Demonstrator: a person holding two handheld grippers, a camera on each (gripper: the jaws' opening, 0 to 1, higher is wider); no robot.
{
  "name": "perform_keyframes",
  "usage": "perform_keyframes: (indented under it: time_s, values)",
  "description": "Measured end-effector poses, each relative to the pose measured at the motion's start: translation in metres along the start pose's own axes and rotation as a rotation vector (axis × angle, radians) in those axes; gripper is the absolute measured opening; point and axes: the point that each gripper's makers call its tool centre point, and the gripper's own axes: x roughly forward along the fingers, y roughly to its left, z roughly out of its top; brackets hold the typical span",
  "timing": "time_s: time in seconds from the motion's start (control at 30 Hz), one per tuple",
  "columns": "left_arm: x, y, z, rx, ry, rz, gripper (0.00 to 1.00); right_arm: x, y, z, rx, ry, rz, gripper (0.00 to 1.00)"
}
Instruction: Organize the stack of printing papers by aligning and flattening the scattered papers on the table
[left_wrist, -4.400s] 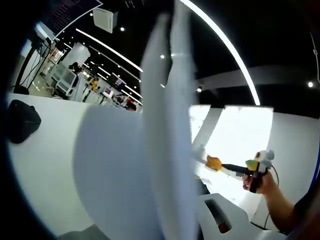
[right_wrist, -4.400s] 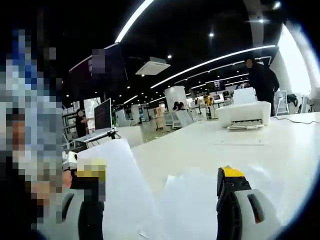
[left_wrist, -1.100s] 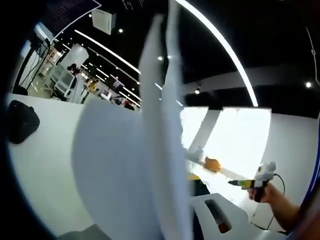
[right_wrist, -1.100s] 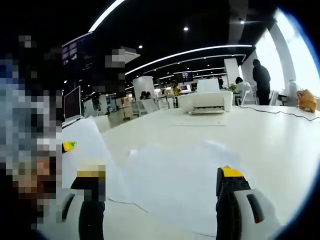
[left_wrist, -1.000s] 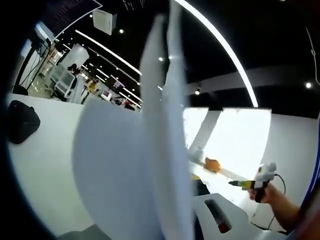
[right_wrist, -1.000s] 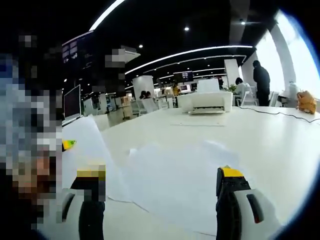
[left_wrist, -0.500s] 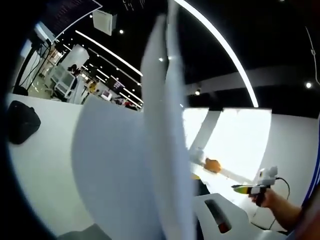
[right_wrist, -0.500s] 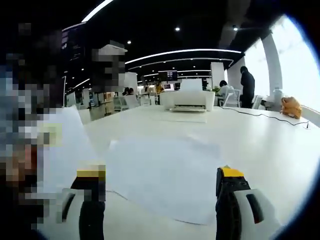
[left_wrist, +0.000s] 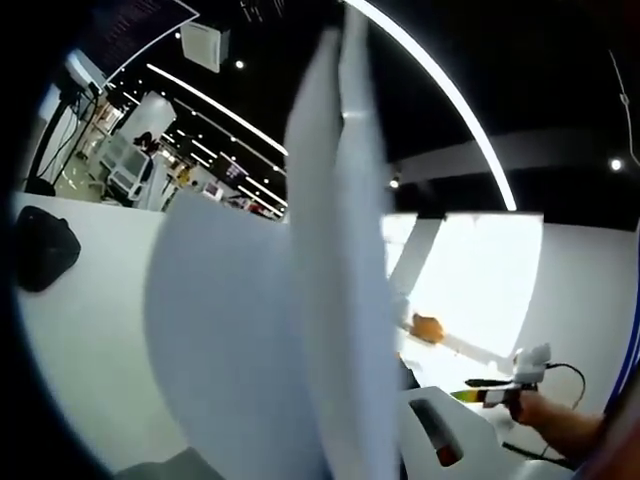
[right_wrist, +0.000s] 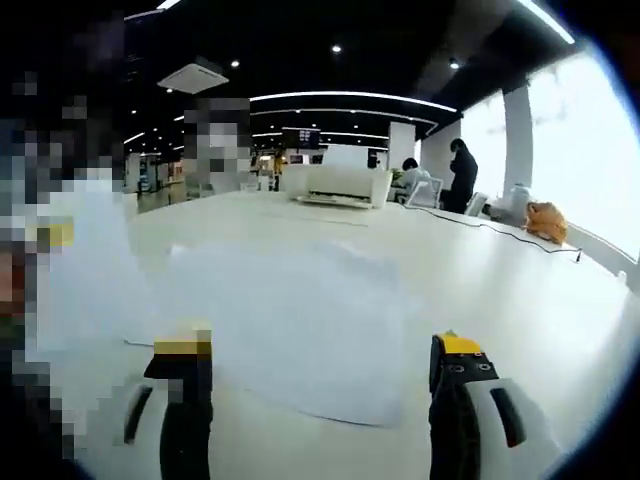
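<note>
several papers (right_wrist: 285, 330) on table (right_wrist: 500, 300)

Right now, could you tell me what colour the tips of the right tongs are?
Yellow tips on the right tongs, clearest in the right gripper view.

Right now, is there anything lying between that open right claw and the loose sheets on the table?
Nothing visible. The right gripper stands open, and the papers lie flat on the white table straight ahead of it. The printer sits well beyond them. The left gripper already holds upright sheets.
</note>
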Motion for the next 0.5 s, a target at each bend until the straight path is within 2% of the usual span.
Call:
perform_keyframes:
  time_s: [0.1,0.17,0.23,0.43,0.47,0.5]
  values:
    - [0.000,0.000,0.001,0.000,-0.001,-0.003,0.06,0.004,-0.004,-0.003,0.019,0.011,-0.002,0.81]
    - [-0.001,0.000,0.001,0.000,-0.005,-0.004,0.06,0.007,-0.005,-0.009,-0.014,0.042,0.000,0.81]
    - [-0.001,0.000,0.002,0.000,-0.004,-0.006,0.06,0.008,-0.007,-0.010,-0.017,0.043,-0.002,0.80]
    - [-0.001,-0.001,0.002,0.006,-0.005,-0.009,0.06,0.013,-0.008,-0.014,0.056,0.068,0.045,0.74]
    - [-0.001,-0.002,0.002,0.005,-0.006,-0.010,0.06,0.015,-0.014,-0.011,0.020,0.051,0.035,0.74]
    - [-0.001,-0.003,0.002,0.007,-0.006,-0.010,0.06,0.014,-0.012,-0.015,0.048,0.062,0.042,0.73]
